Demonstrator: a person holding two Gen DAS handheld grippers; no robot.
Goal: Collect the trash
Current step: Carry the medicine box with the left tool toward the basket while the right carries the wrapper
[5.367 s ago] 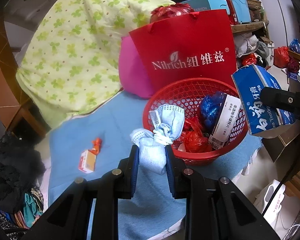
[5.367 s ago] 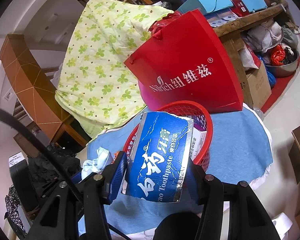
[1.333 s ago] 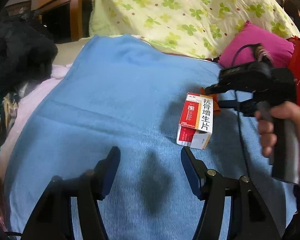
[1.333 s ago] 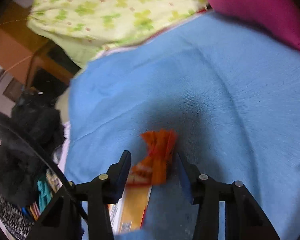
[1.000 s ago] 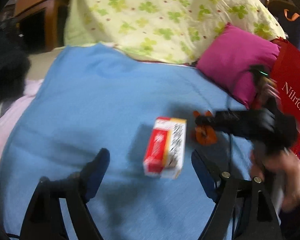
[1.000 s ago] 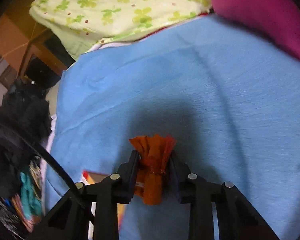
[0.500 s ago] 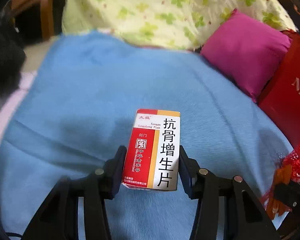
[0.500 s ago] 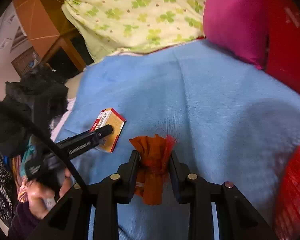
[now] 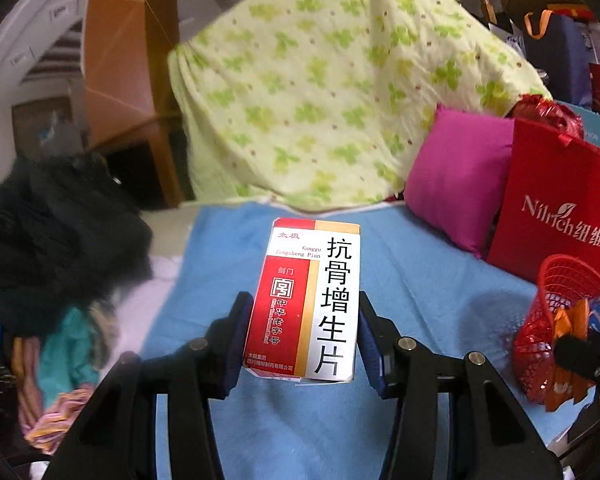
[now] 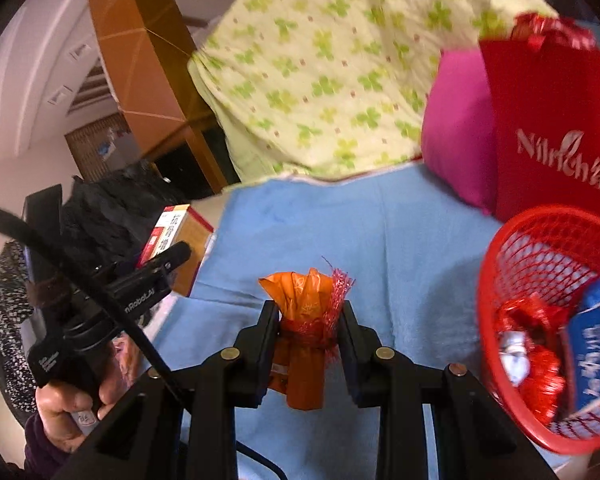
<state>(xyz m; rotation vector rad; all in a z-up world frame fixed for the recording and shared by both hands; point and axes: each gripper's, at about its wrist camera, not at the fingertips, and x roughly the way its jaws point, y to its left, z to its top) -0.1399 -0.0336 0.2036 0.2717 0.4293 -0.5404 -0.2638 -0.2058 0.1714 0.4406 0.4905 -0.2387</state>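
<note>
Both wrist cams, shared red basket (image 9: 560, 312)

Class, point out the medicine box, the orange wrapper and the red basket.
medicine box (image 9: 312, 300): left wrist view, front face.
orange wrapper (image 10: 304, 332): right wrist view, tied middle.
red basket (image 10: 496, 248): right wrist view, rim.

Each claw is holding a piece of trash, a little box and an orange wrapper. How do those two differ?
The box is stiff, flat-sided and printed red and white; the wrapper is soft, crumpled and orange. The box is clearly the wider. Both are clamped and lifted off the blue cloth.
</note>
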